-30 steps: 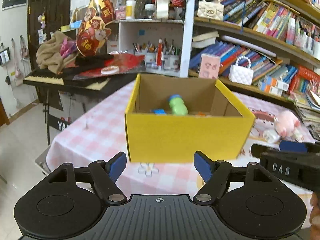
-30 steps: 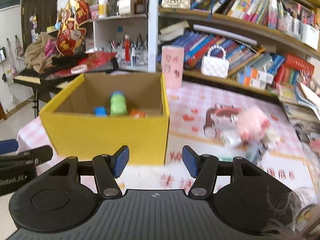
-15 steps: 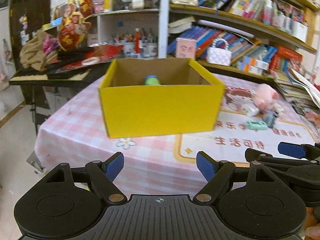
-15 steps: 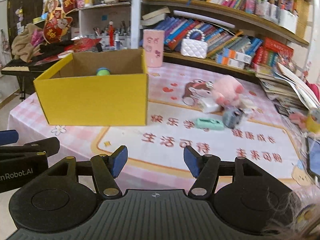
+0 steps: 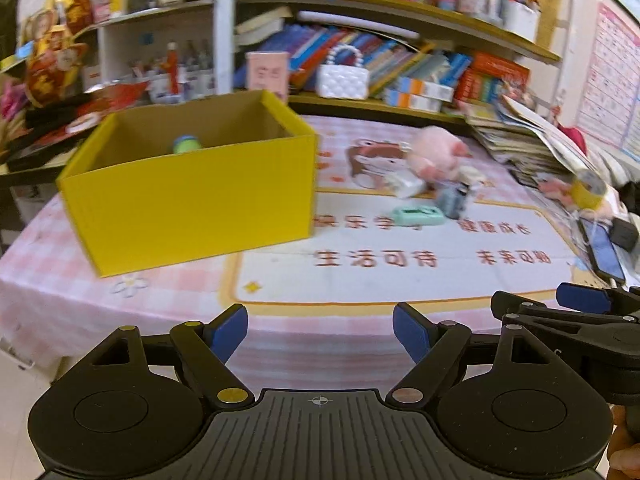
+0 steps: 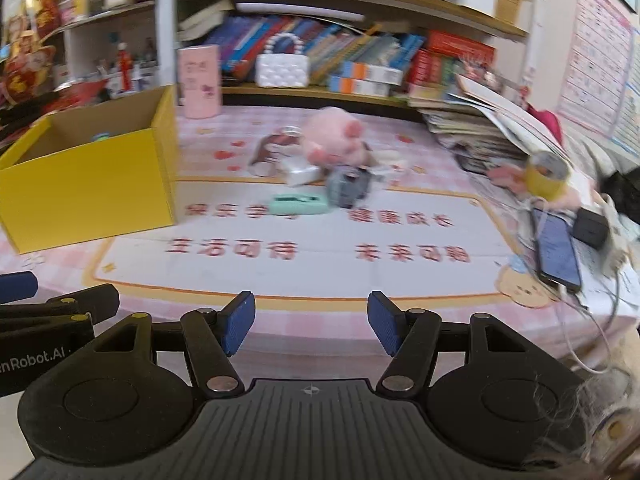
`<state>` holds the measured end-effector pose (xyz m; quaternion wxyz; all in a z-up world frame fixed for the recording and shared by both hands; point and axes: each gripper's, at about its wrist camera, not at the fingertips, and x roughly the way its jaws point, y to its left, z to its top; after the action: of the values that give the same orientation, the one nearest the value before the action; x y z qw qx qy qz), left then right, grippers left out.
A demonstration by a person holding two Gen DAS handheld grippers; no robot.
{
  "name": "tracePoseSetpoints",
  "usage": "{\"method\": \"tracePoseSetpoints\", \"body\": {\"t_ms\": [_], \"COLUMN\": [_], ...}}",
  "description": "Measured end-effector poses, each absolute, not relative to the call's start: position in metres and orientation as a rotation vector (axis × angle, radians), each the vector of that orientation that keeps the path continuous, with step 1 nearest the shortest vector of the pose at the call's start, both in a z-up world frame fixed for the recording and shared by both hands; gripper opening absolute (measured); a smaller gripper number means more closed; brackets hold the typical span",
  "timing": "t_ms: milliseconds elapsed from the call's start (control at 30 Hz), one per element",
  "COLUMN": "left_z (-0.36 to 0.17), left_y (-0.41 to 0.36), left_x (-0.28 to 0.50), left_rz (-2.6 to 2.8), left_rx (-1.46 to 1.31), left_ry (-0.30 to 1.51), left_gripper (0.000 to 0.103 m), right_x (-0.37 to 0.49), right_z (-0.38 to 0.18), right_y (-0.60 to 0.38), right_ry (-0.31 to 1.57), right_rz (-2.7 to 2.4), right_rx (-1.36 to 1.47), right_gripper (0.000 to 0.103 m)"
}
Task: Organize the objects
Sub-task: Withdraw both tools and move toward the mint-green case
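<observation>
A yellow cardboard box stands on the left of the table, with a green bottle inside; the box also shows in the right wrist view. Right of it lie a pink plush pig, a mint green case, a grey toy and a white packet. My left gripper is open and empty, off the table's near edge. My right gripper is open and empty, beside it to the right.
A yellow tape roll, a phone with cables and a stack of magazines crowd the table's right side. Bookshelves run behind the table. A pink cup stands behind the box.
Both grippers have pulled back from the box and swung right, so the loose toys and the table's right side have come into view. Both stayed open.
</observation>
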<state>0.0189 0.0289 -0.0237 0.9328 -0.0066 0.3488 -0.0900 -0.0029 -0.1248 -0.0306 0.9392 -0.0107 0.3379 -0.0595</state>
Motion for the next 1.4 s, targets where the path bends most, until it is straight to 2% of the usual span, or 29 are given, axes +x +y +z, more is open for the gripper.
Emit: {"method": "tracePoseSetpoints", "body": {"t_ms": [733, 1400], "left_z": [-0.032, -0.070], "left_y": [-0.072, -0.143], "left_x": [0.101, 0.197], "left_rz": [-0.175, -0.066], "left_rx": [0.019, 0.059], "left_ry": [0.760, 0.790], "left_gripper": [0.082, 0.081], "right_x": [0.079, 0.159], "right_z": [-0.034, -0.035], "right_y": [-0.241, -0.299], "right_ry": [0.721, 0.729], "right_rz": [-0.178, -0.050], "right_rx": [0.052, 0.050], "right_gripper": [0.061, 0.062]}}
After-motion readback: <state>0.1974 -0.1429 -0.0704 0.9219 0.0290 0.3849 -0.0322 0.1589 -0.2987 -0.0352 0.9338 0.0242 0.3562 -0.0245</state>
